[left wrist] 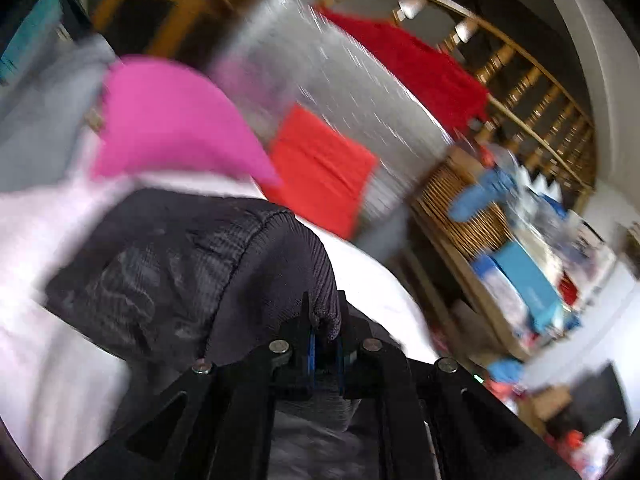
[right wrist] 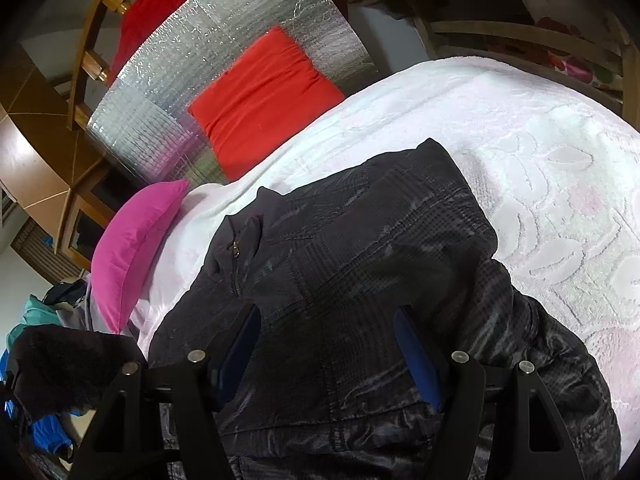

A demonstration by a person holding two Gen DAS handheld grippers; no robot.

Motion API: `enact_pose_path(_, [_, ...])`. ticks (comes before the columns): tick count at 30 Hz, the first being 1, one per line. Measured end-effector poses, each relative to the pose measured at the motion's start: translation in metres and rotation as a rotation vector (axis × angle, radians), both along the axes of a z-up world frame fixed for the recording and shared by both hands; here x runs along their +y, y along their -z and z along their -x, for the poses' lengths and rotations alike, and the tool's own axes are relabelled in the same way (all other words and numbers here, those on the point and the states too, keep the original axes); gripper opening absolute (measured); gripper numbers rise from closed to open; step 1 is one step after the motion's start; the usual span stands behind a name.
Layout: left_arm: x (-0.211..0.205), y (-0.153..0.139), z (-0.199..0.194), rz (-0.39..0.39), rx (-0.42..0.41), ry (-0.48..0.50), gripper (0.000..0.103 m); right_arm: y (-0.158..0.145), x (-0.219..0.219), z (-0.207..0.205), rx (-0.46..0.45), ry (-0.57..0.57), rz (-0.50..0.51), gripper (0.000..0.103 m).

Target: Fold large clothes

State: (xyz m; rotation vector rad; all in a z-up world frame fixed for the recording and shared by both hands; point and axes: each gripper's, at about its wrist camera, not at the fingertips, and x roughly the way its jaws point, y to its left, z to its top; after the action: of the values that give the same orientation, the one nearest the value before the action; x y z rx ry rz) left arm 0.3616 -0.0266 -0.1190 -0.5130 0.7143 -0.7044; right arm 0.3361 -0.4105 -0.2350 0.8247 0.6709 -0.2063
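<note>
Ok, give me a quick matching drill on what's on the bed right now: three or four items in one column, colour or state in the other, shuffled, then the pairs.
Items:
1. left gripper
2. right gripper
3. pillow
4. cushion

States:
A. orange-red, against the silver foil board
B. shut on the dark jacket's ribbed edge
C. pink, at the bed's edge
D. open, above the jacket

Pairs: 1-B, 2-D, 3-C, 4-A
</note>
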Motion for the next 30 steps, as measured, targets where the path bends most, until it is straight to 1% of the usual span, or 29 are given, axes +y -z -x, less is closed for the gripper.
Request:
enact_pose_path(3, [-0.045, 0.027, -0.007, 0.011, 0.092, 0.103, 0.008, 0.001, -0.002, 0.001, 0.001, 0.001, -0.011, 0.073])
enact_pose_path(6, [-0.079, 0.057, -0.010, 0.000, 0.197, 0.177, 0.009, 0.002, -0.006, 0.001, 0.001, -0.006, -0.028, 0.073])
enact_pose_path(7, [-0.089, 0.069, -0.016, -0.017, 0.254, 0.218, 0.012, 0.003, -0.007, 0.000, -0.003, -0.014, -0.040, 0.073])
enact_pose_path(8, [-0.098, 0.080, -0.021, -0.054, 0.314, 0.253, 0.019, 0.003, -0.008, 0.000, -0.007, -0.024, -0.054, 0.073])
enact_pose_path(9, [-0.102, 0.085, -0.019, -0.079, 0.347, 0.269, 0.021, 0.005, -0.009, -0.001, -0.013, -0.038, -0.075, 0.073])
enact_pose_path(10, [-0.105, 0.087, -0.018, -0.115, 0.363, 0.279, 0.022, 0.006, -0.011, -0.001, -0.022, -0.053, -0.104, 0.073])
enact_pose_path(11, [-0.105, 0.083, -0.016, -0.138, 0.341, 0.285, 0.023, 0.008, -0.011, -0.003, -0.029, -0.064, -0.125, 0.073])
enact_pose_path(12, [-0.105, 0.076, -0.016, -0.149, 0.314, 0.292, 0.028, 0.010, -0.012, -0.004, -0.042, -0.080, -0.163, 0.073])
enact_pose_path(13, [-0.101, 0.062, -0.011, -0.157, 0.261, 0.309, 0.031, 0.011, -0.012, -0.004, -0.051, -0.088, -0.187, 0.073])
enact_pose_path(15, [-0.086, 0.042, -0.008, -0.138, 0.195, 0.309, 0.050, 0.012, -0.011, -0.004, -0.079, -0.113, -0.234, 0.073])
enact_pose_path(16, [-0.069, 0.025, -0.005, -0.109, 0.133, 0.275, 0.053, 0.012, -0.008, -0.004, -0.094, -0.136, -0.256, 0.074])
enact_pose_path(18, [-0.034, 0.012, -0.010, -0.101, 0.058, 0.180, 0.066, 0.011, 0.000, -0.006, -0.116, -0.201, -0.302, 0.073])
enact_pose_path(20, [0.002, 0.006, -0.016, -0.136, 0.009, 0.023, 0.067, 0.013, 0.014, -0.010, -0.132, -0.294, -0.371, 0.073])
enact_pose_path(21, [0.021, 0.007, -0.022, -0.165, 0.008, -0.074, 0.067, 0.016, 0.025, -0.014, -0.130, -0.371, -0.437, 0.073])
enact_pose_path(22, [0.038, 0.012, -0.028, -0.189, 0.026, -0.158, 0.067, 0.020, 0.036, -0.017, -0.123, -0.422, -0.486, 0.074])
enact_pose_path(23, [0.053, 0.019, -0.034, -0.201, 0.048, -0.229, 0.067, 0.023, 0.046, -0.018, -0.109, -0.452, -0.511, 0.074])
enact_pose_path(24, [0.066, 0.026, -0.039, -0.205, 0.065, -0.283, 0.067, 0.026, 0.057, -0.020, -0.083, -0.480, -0.520, 0.074])
enact_pose_path(26, [0.090, 0.042, -0.050, -0.234, 0.119, -0.381, 0.067, 0.032, 0.076, -0.023, -0.020, -0.523, -0.502, 0.073])
enact_pose_path(28, [0.108, 0.060, -0.057, -0.236, 0.176, -0.434, 0.067, 0.039, 0.091, -0.026, 0.030, -0.549, -0.500, 0.073])
enact_pose_path(30, [0.114, 0.069, -0.060, -0.226, 0.217, -0.440, 0.067, 0.046, 0.101, -0.029, 0.060, -0.553, -0.510, 0.073])
